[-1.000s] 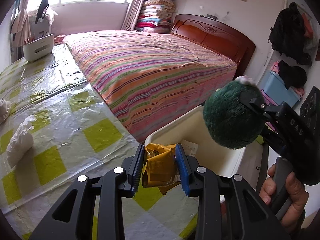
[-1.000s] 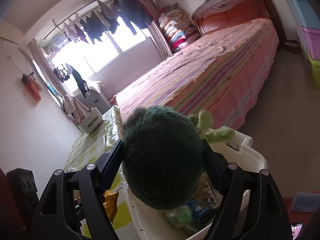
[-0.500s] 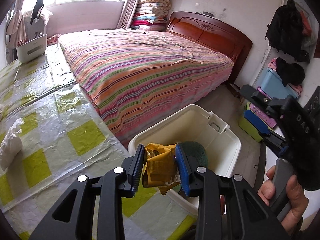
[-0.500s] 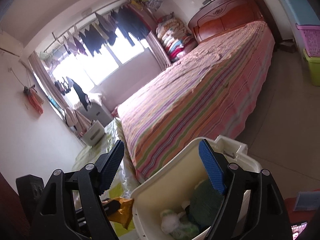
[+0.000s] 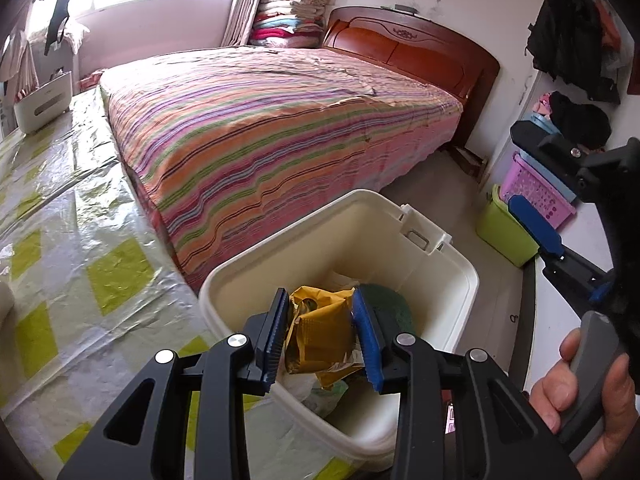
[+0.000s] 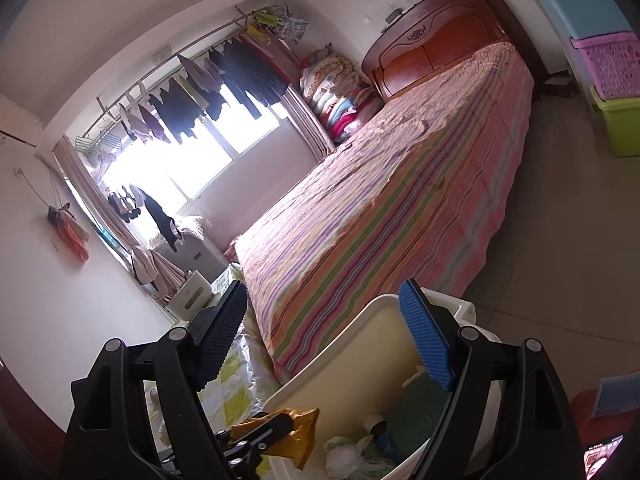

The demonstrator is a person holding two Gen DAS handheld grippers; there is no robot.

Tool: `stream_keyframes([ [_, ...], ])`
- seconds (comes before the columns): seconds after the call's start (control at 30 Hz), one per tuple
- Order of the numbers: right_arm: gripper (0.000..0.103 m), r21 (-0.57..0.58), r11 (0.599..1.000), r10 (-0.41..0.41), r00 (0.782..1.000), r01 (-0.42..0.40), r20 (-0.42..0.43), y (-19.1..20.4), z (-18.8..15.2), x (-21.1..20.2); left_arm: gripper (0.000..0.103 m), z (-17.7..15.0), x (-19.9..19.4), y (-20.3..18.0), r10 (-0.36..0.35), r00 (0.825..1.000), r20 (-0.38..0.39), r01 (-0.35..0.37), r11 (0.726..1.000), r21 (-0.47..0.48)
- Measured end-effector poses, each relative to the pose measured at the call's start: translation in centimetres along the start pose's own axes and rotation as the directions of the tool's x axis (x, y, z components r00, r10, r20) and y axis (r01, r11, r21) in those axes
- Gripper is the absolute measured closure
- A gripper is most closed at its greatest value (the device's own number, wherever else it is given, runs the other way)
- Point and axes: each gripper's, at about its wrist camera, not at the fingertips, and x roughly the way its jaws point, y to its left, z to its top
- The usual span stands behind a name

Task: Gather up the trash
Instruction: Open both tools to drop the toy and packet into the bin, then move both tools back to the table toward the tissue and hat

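My left gripper [image 5: 322,338] is shut on a crumpled yellow wrapper [image 5: 320,336] and holds it over the near rim of the white bin [image 5: 460,276]. The green plush ball [image 5: 390,310] lies inside the bin with other trash. My right gripper [image 6: 326,338] is open and empty, raised above the bin [image 6: 352,344]; it also shows in the left wrist view [image 5: 536,184] at the right. The wrapper [image 6: 294,436] and the green plush [image 6: 420,412] show low in the right wrist view.
The table with a yellow-checked plastic cover [image 5: 80,240] runs along the left. A striped bed [image 5: 260,128] lies behind the bin. A white box [image 5: 44,102] stands at the table's far end. Green and purple baskets [image 5: 516,216] stand on the floor at right.
My right gripper opened and dropped the green plush ball into the bin, then drew back up. My left gripper carried the yellow wrapper from the table over the bin's rim.
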Motion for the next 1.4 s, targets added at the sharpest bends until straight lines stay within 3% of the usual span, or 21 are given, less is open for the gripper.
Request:
stream_keyframes([
  [0.1, 0.026, -0.003, 1.000, 0.006, 1.000, -0.006, -0.002, 0.2, -0.1, 0.0, 0.069, 0.1, 0.4, -0.7, -0.006, 1.000, -0.003, 0.006, 1.000, 0.008],
  [0.2, 0.026, -0.005, 1.000, 0.007, 1.000, -0.007, -0.005, 0.3, -0.3, 0.0, 0.061, 0.0, 0.9, -1.2, -0.003, 1.000, -0.002, 0.003, 1.000, 0.016],
  [0.33, 0.026, 0.008, 1.000, 0.007, 1.000, -0.007, -0.005, -0.2, 0.0, 0.1, 0.042, 0.0, 1.2, -1.4, 0.011, 1.000, -0.002, -0.011, 1.000, 0.020],
  [0.47, 0.026, 0.003, 1.000, 0.016, 1.000, -0.016, -0.013, -0.1, 0.1, 0.5, 0.031, 0.3, 0.6, -1.1, 0.000, 1.000, 0.013, 0.000, 1.000, 0.010],
  [0.67, 0.026, 0.007, 1.000, 0.021, 1.000, -0.021, -0.020, 0.0, 0.0, 0.7, 0.029, 0.7, -0.9, 0.1, 0.005, 0.999, 0.047, -0.005, 1.000, -0.001],
  [0.97, 0.026, -0.009, 0.999, 0.040, 0.999, -0.041, -0.033, 1.1, 0.0, 1.3, 0.028, 1.1, -3.8, 3.5, 0.075, 0.992, 0.106, -0.072, 0.997, -0.032],
  [1.4, 0.025, -0.086, 0.987, 0.126, 0.982, -0.139, -0.142, 7.0, -3.7, 4.1, 0.028, 0.3, -9.8, 11.0, 0.198, 0.964, 0.175, -0.168, 0.971, -0.171],
])
